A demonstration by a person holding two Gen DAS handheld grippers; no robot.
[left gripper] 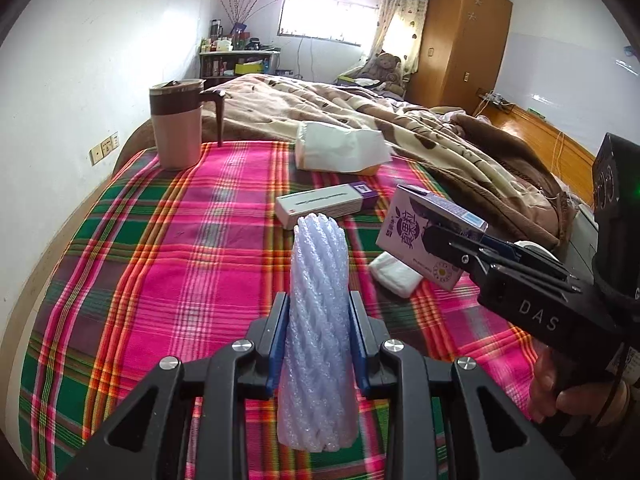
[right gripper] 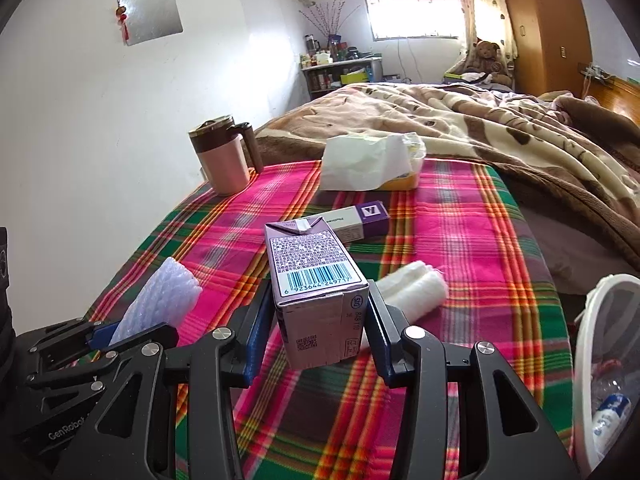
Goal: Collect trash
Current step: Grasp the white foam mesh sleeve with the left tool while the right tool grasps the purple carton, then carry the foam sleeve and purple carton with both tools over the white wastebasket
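Trash is in hand on both sides: the left tool [left gripper: 319, 340] grips a foam net sleeve [left gripper: 318, 320], the right tool [right gripper: 316, 332] a purple drink carton [right gripper: 316, 280], both held above the plaid-covered bed [right gripper: 480, 240]. Next, I judge, each goes into the white-rimmed bin [right gripper: 592, 320] at right, leaving the folded tissue [right gripper: 416, 284] and flat box [right gripper: 360, 222].

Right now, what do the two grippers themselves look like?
Both the left gripper and the right gripper are matte black, angular frames with silver round bolts and blue finger pads. The right one's body bears white "DAS" lettering; the left one's shows "GenRobot". A bare hand grips the right handle.
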